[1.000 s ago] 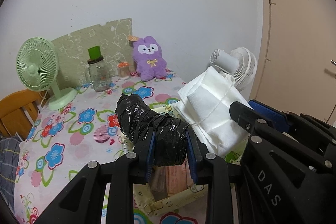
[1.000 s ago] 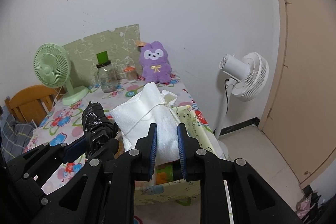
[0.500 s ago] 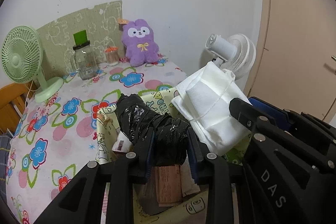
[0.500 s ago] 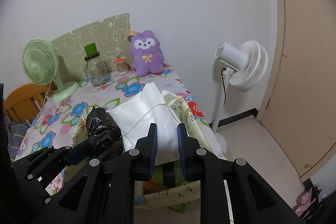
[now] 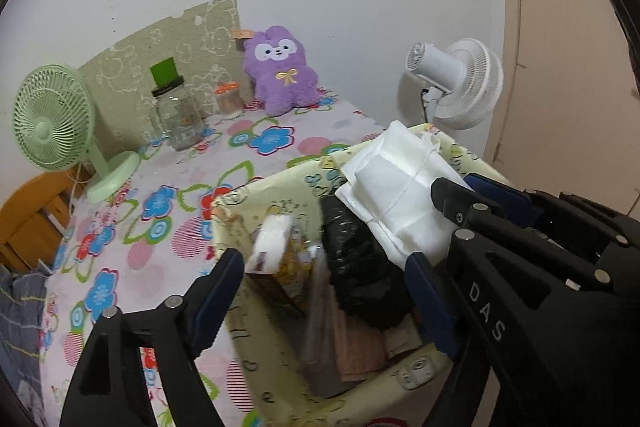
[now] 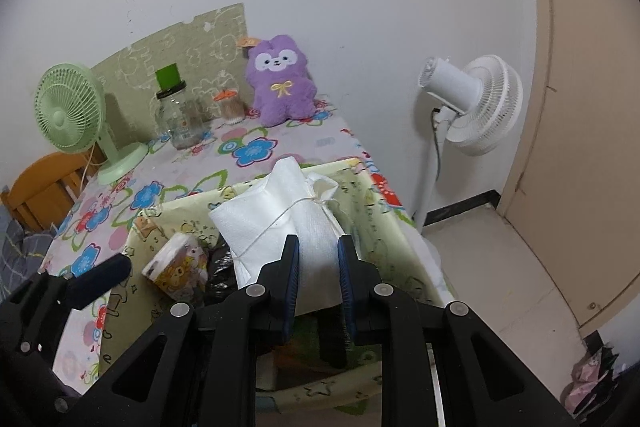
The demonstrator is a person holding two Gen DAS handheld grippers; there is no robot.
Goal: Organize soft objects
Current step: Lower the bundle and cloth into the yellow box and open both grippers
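Observation:
My left gripper (image 5: 324, 263) is open above a pale yellow fabric box (image 5: 236, 195). A black plastic bundle (image 5: 360, 267) lies free inside the box between the spread fingers. My right gripper (image 6: 318, 255) is shut on a white cloth bundle tied with string (image 6: 276, 219) and holds it over the box's right side; it also shows in the left wrist view (image 5: 400, 191). A small tissue pack (image 6: 180, 263) sits in the box beside the black bundle (image 6: 220, 263). A purple plush toy (image 6: 280, 83) sits at the table's far end.
The floral table (image 6: 248, 147) holds a green desk fan (image 6: 72, 111), a glass jar with a green lid (image 6: 176, 115) and a small orange-capped jar (image 6: 230, 107). A white standing fan (image 6: 468, 107) stands on the floor to the right. A wooden chair (image 6: 40, 187) is at left.
My left gripper has opened and let the black bundle drop into the box. Both grippers have moved down and closer over the box. The right gripper still grips the white bundle.

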